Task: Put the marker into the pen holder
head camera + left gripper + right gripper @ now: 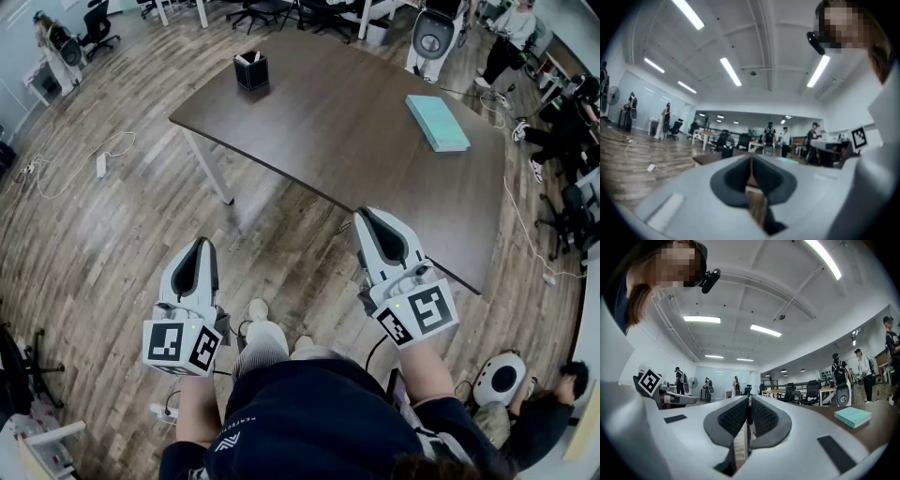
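The black pen holder stands on the far left corner of the dark brown table, with something white in it. It also shows small in the left gripper view as the pen holder. I see no marker in any view. My left gripper hangs over the wood floor, short of the table, with its jaws shut and nothing between them. My right gripper is held at the table's near edge, also shut and empty. In their own views both the left gripper and the right gripper point level across the room.
A teal book lies on the table's right side and shows as the book in the right gripper view. Office chairs, desks and several people stand around the room. Cables and a power strip lie on the floor at left.
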